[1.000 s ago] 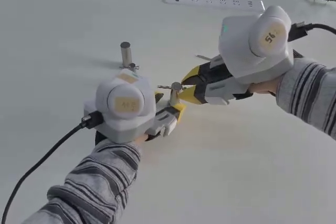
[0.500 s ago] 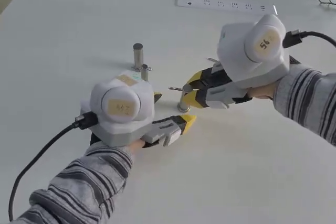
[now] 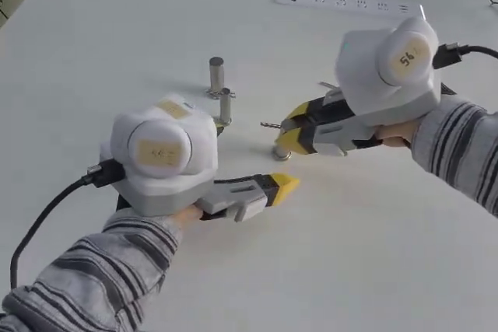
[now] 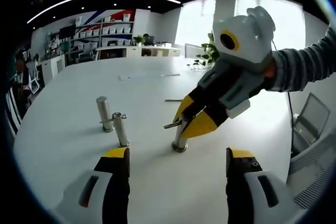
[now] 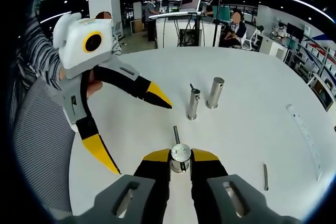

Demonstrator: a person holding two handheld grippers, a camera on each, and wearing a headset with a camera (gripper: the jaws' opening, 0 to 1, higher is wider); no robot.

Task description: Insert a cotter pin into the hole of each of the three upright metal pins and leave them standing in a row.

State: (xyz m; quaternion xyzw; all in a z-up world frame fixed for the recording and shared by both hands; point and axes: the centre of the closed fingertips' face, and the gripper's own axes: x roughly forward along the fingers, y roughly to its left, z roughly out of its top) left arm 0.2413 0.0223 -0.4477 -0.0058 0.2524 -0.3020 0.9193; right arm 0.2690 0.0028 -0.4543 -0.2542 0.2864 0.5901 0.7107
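Three upright metal pins stand on the white table. The far pin (image 3: 216, 74) is bare. The middle pin (image 3: 226, 104) carries a cotter pin through its top. My right gripper (image 3: 289, 134) is shut on the top of the third pin (image 3: 281, 152), and a thin cotter pin (image 3: 269, 124) sticks out sideways there. In the right gripper view the jaws (image 5: 180, 160) clamp that pin's round top (image 5: 180, 152). My left gripper (image 3: 253, 156) is open and holds nothing, a little short of the third pin (image 4: 179, 140).
A loose cotter pin (image 5: 265, 176) lies on the table to the right, also seen behind the right gripper as a thin cotter pin (image 3: 326, 84). A white power strip (image 3: 350, 1) lies along the far side. Cables trail from both grippers.
My left gripper has let go of the third pin, opened and drawn back toward me. The right gripper stays shut on that pin's top.
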